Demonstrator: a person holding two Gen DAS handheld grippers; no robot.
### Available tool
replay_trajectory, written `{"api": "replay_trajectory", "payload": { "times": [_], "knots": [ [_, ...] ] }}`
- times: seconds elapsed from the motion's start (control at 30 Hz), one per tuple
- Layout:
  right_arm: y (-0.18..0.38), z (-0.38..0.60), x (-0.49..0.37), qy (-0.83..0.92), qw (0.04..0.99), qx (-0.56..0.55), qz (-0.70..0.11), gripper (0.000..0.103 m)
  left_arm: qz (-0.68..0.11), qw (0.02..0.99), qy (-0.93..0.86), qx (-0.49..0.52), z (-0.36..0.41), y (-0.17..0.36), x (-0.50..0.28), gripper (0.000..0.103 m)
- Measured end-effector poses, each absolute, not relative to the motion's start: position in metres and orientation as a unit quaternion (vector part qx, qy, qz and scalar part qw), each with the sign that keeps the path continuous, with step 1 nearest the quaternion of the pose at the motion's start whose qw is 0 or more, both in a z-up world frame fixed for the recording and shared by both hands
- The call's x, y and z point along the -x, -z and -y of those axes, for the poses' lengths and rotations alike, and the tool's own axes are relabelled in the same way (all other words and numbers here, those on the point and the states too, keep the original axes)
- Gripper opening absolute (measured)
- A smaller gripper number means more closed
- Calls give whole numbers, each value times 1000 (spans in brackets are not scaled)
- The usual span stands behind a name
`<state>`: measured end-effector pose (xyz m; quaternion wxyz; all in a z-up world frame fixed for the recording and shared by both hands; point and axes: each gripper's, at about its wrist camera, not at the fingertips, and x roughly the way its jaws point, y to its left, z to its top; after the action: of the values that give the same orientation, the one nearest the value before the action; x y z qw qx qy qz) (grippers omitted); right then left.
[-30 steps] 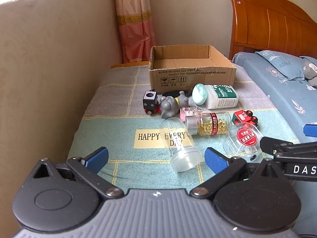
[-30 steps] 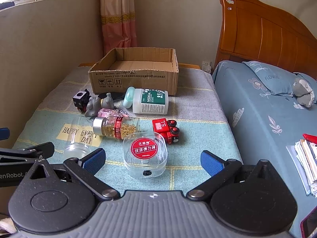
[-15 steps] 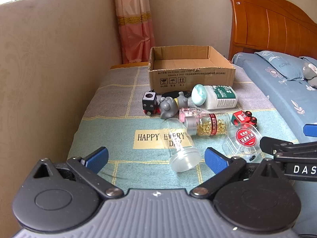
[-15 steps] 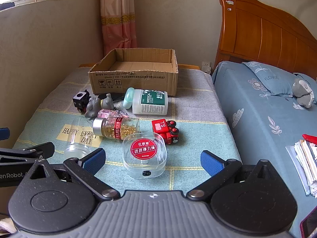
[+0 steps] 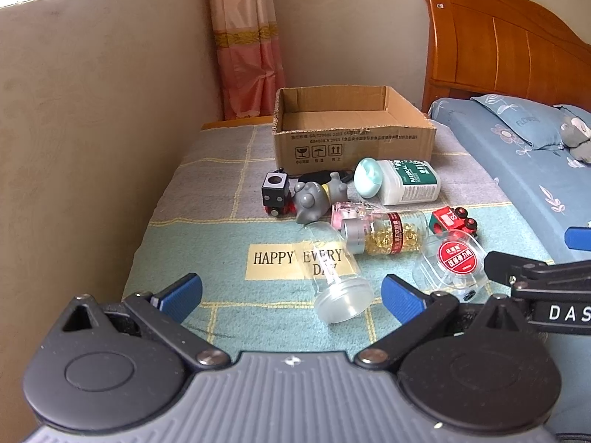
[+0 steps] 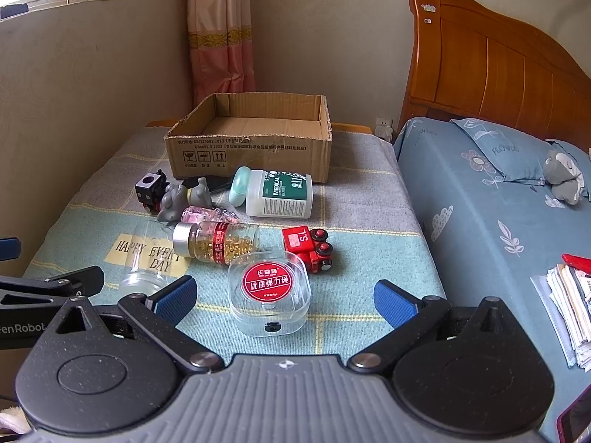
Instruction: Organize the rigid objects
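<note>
An open cardboard box [image 5: 354, 136] [image 6: 255, 151] stands at the back of the blanket-covered table. In front of it lie a white medical bottle [image 5: 400, 182] [image 6: 277, 193], a black cube toy [image 5: 275, 193] [image 6: 147, 190], a grey figurine [image 5: 314, 199] [image 6: 181, 197], a capsule bottle [image 5: 384, 236] [image 6: 216, 241], a red toy truck [image 5: 452, 219] [image 6: 308, 245], a clear glass [image 5: 336, 277] [image 6: 147, 262] on its side and a clear red-labelled case [image 5: 452, 265] [image 6: 269, 289]. My left gripper [image 5: 291, 295] is open near the glass. My right gripper [image 6: 284, 297] is open around the case, not touching.
A beige wall [image 5: 92, 147] runs along the table's left side. A bed with blue sheets [image 6: 498, 221] and wooden headboard [image 6: 498, 74] lies to the right. A stack of papers [image 6: 569, 306] rests on the bed. A pink curtain [image 5: 245, 44] hangs behind.
Both grippers have edged slightly forward toward the objects. Nothing on the table has moved.
</note>
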<state>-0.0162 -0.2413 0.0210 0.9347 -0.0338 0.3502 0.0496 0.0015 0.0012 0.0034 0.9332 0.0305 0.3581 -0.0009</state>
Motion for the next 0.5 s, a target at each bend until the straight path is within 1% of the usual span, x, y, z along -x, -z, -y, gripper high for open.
{"api": "replay_trajectory", "payload": {
  "times": [0.5],
  "knots": [
    [-23, 242, 11, -73, 939, 46, -334, 103, -364, 930, 45, -39, -2, -1, -14, 102]
  ]
}}
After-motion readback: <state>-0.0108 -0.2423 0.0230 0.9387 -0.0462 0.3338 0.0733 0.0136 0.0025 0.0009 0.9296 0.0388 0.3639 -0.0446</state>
